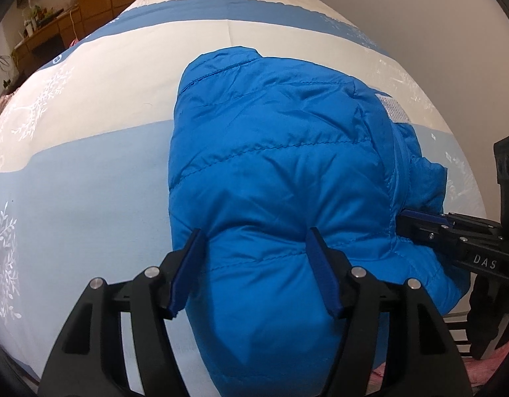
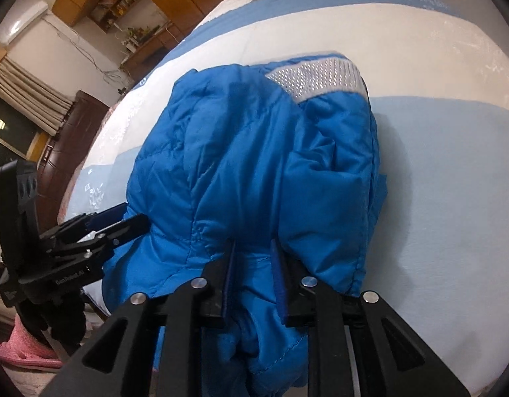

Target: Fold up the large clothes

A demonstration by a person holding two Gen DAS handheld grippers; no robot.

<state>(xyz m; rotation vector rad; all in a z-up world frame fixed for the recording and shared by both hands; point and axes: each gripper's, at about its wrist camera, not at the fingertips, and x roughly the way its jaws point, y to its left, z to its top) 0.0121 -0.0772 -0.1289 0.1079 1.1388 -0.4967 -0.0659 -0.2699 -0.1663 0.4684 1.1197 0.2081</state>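
Note:
A blue quilted puffer jacket (image 1: 280,165) lies bunched on the bed, with a silver-grey mesh panel (image 1: 396,110) at its far right. My left gripper (image 1: 254,241) is open, its jaws wide on either side of a puffy fold at the jacket's near edge. In the right wrist view the jacket (image 2: 247,165) fills the middle and my right gripper (image 2: 253,248) is shut on a fold of its near edge. The right gripper also shows in the left wrist view (image 1: 419,223) at the jacket's right side. The left gripper shows in the right wrist view (image 2: 122,225) at the jacket's left side.
The bedspread (image 1: 89,172) has blue, light blue and cream bands with white leaf prints. A white wall (image 1: 419,16) is on the right. Wooden cabinets and a cluttered desk (image 1: 46,29) stand beyond the bed. A pink slipper (image 2: 26,354) lies on the floor.

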